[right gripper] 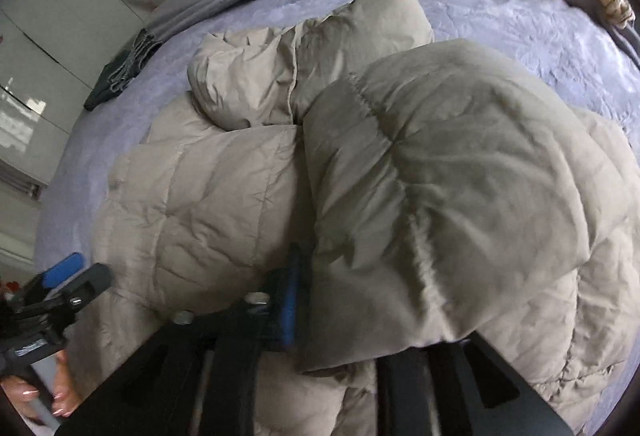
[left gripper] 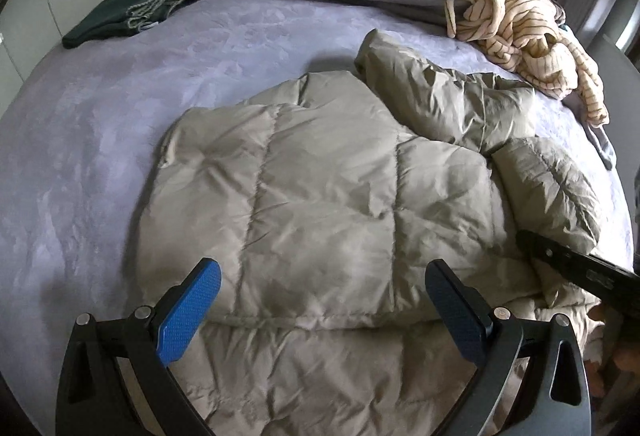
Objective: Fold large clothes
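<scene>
While the puffy beige quilted down jacket [left gripper: 320, 188] is lying on the lilac bed cover [left gripper: 100, 140], the right gripper [right gripper: 344, 320] is pinching a lifted panel that may slip; the left gripper [left gripper: 320, 300] is hovering wide open, holding nothing.

Left tongs [left gripper: 322, 280] agape; right tongs [right gripper: 352, 296] clamped, fabric-draped

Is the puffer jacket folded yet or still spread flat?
Partly folded: the puffer jacket has one side lying doubled over its body, a panel held by the right gripper.
</scene>
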A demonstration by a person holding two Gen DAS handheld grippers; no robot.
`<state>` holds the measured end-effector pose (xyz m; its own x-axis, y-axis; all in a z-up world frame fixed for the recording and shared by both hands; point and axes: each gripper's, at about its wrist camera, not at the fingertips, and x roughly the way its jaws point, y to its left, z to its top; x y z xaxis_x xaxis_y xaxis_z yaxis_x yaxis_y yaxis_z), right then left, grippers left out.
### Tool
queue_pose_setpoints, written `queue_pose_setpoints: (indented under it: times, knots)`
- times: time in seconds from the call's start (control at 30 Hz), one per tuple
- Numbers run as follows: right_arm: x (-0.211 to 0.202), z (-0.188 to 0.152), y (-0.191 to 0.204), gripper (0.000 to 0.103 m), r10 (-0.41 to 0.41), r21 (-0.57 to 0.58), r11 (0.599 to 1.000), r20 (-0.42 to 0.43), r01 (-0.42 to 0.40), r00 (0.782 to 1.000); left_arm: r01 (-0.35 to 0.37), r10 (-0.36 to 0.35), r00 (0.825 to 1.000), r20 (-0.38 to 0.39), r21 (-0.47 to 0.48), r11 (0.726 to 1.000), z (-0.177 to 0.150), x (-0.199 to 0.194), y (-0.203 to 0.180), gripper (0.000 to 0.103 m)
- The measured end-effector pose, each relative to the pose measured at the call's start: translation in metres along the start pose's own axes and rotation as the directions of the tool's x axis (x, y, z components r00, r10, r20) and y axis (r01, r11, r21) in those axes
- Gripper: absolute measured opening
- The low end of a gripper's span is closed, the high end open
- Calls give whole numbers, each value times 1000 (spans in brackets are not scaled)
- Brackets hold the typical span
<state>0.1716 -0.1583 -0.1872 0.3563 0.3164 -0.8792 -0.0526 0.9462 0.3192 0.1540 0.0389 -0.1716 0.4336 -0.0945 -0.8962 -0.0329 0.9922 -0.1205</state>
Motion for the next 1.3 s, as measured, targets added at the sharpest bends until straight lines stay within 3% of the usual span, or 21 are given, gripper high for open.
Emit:
queue_pose_setpoints:
  times: [0.07,0.17,0.27,0.37,0.43,0.5,0.53,0.57,0.73,0.83,0.93,1.07,1.13,1.2,1.23,1.27,1.3]
  knots:
    - [-13,-2,-2,64,45,26,999,4,-45,999,10,-10,1000,2,6,1000,3,2,-4,102]
    - [-42,-10,-16,67,87,88,992,49,-91,995,27,-27,1000,8,11,1000,7,4,-9,102]
    - [-63,-20,-49,67,121,221,966,88,-137,989,40,-40,999,3,0,999,11,9,-8,102]
    - [-72,-23,-82,67,163,387,898,146,-208,976,60,-61,998,-6,-20,998,15,13,-4,102]
    - [-73,-27,-108,67,181,495,829,205,-261,962,89,-90,996,-9,-37,995,17,14,1,102]
    - [-72,-25,-125,56,202,567,758,264,-321,943,115,-116,993,-9,-51,992,18,13,6,102]
    - [-74,-22,-129,26,205,577,745,281,-336,938,131,-132,991,-8,-59,990,20,12,10,102]
    - [-73,-16,-127,10,199,570,753,277,-327,940,142,-142,990,-6,-65,988,21,12,14,102]
    - [-77,17,-56,10,221,325,896,268,-304,938,180,-182,983,-1,-146,973,24,11,45,102]
    - [-64,25,2,10,242,149,950,207,-275,948,238,-242,970,6,-201,950,22,9,63,102]
    - [-37,20,55,10,222,-5,975,122,-223,967,290,-294,956,19,-230,929,20,7,75,102]
    - [-4,3,90,18,124,-120,985,2,-123,992,370,-380,925,15,-260,892,21,9,83,102]
    - [4,-3,94,25,108,-134,985,-39,-112,993,398,-410,912,13,-267,878,22,10,82,102]
    - [-1,-9,88,41,130,-122,983,-54,-136,990,421,-435,900,7,-266,867,22,11,77,102]
    - [-5,-12,83,59,139,-110,983,-57,-145,989,435,-451,892,1,-264,861,24,13,73,102]
    - [-12,-16,74,66,152,-92,983,-53,-156,987,445,-462,887,-4,-262,856,24,14,69,102]
    - [-18,-21,66,66,164,-69,983,-46,-167,985,456,-475,880,-14,-257,852,25,16,64,102]
